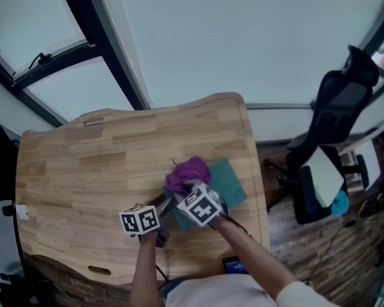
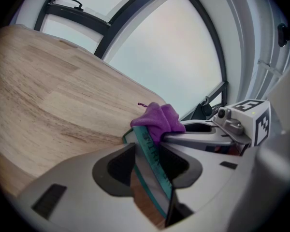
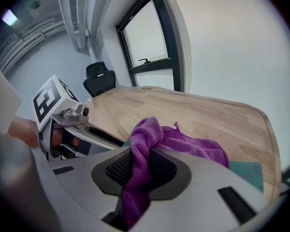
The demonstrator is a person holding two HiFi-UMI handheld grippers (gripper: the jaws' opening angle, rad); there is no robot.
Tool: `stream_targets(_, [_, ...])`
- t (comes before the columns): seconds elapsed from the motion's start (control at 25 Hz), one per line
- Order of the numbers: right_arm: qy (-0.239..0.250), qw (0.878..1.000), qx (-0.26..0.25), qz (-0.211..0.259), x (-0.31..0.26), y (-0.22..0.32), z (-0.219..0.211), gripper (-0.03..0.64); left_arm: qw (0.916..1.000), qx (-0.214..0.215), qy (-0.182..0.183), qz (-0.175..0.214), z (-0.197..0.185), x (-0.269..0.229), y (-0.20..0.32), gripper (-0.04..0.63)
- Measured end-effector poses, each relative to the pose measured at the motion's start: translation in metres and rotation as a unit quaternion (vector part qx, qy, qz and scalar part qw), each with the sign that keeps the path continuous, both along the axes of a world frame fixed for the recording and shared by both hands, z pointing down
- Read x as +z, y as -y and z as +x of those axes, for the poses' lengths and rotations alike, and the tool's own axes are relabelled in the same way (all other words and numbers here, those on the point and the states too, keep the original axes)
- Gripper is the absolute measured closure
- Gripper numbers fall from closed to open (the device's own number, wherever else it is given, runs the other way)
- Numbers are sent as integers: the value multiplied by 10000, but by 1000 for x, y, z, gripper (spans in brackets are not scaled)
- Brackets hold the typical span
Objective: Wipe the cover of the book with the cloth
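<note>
A teal book (image 1: 229, 183) lies on the wooden table (image 1: 89, 171), right of middle. Its near edge stands between the jaws of my left gripper (image 2: 147, 166), which is shut on the teal book (image 2: 154, 170), spine towards the camera. A purple cloth (image 1: 189, 173) sits bunched on the book's cover. My right gripper (image 3: 141, 170) is shut on the purple cloth (image 3: 183, 141), a fold pinched between its pads and the rest spread over the cover. In the head view both grippers meet at the book's near-left corner, the left gripper (image 1: 159, 211) beside the right gripper (image 1: 191, 194).
The table's right edge (image 1: 256, 165) runs close to the book. Beyond it a black office chair (image 1: 336, 114) stands on the floor. A large window (image 1: 57, 62) lies behind the table's far side. The left half of the tabletop is bare wood.
</note>
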State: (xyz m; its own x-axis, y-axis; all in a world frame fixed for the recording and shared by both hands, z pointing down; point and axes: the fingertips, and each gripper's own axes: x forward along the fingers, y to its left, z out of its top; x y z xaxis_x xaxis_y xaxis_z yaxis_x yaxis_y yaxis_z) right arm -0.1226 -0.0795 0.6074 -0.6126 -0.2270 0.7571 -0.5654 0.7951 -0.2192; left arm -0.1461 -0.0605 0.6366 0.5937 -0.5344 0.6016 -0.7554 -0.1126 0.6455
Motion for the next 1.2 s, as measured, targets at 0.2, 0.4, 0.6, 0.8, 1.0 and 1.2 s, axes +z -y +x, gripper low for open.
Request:
stream_targets(0.2, [-3, 10000, 2, 5, 0, 0, 0, 543, 10000, -5, 3, 2, 0, -1, 0, 439])
stream_targets(0.4, [6, 10000, 8, 29, 0, 1, 0, 543, 10000, -7, -1, 16, 1, -1, 1, 439])
stream_targets(0.6, [16, 10000, 10, 59, 1, 1, 0, 543, 10000, -20, 33, 23, 0, -1, 1, 439])
stream_targets(0.8, [12, 10000, -1, 84, 0, 1, 0, 543, 10000, -25, 35, 27, -1, -1, 1, 439])
stream_targets(1.0, [8, 10000, 1, 61, 0, -3, 3, 543, 10000, -28, 38, 16, -1, 0, 1, 439])
stream_targets(1.2, [11, 10000, -12, 61, 1, -8, 6, 543, 10000, -33, 52, 30, -1, -1, 2, 439])
